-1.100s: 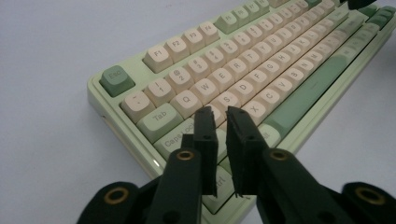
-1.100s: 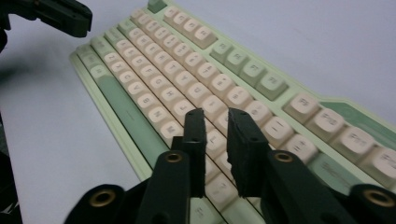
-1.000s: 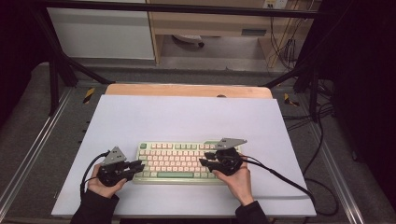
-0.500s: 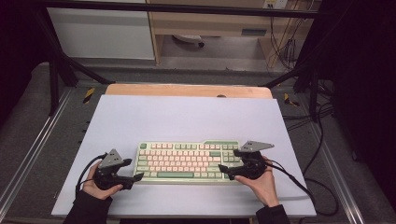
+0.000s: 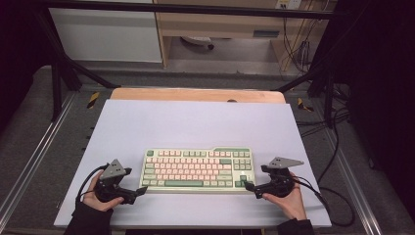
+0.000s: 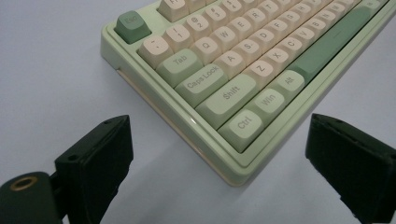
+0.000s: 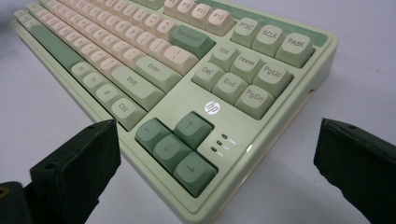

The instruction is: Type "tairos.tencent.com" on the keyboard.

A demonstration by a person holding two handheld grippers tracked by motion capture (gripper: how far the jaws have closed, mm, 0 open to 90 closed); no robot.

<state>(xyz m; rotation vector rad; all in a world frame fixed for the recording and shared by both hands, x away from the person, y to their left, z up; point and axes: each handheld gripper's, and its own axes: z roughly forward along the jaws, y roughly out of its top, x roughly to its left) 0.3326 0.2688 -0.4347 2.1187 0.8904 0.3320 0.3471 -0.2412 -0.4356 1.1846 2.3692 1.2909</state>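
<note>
Lying flat near the front of the pale lilac table top (image 5: 195, 127), the mint-green keyboard with cream keys (image 5: 197, 170) sits between both tools. The left gripper (image 5: 138, 191) faces its Ctrl corner, the right gripper (image 5: 249, 186) its arrow-key corner. Both have just been opening their jaws, which now stand wide and hold nothing.

keyboard (image 6: 224, 88) far end: cut off by the top edge in the left gripper view
left-side keys: blurry in the right gripper view
little lights' labels: too small to read
</note>
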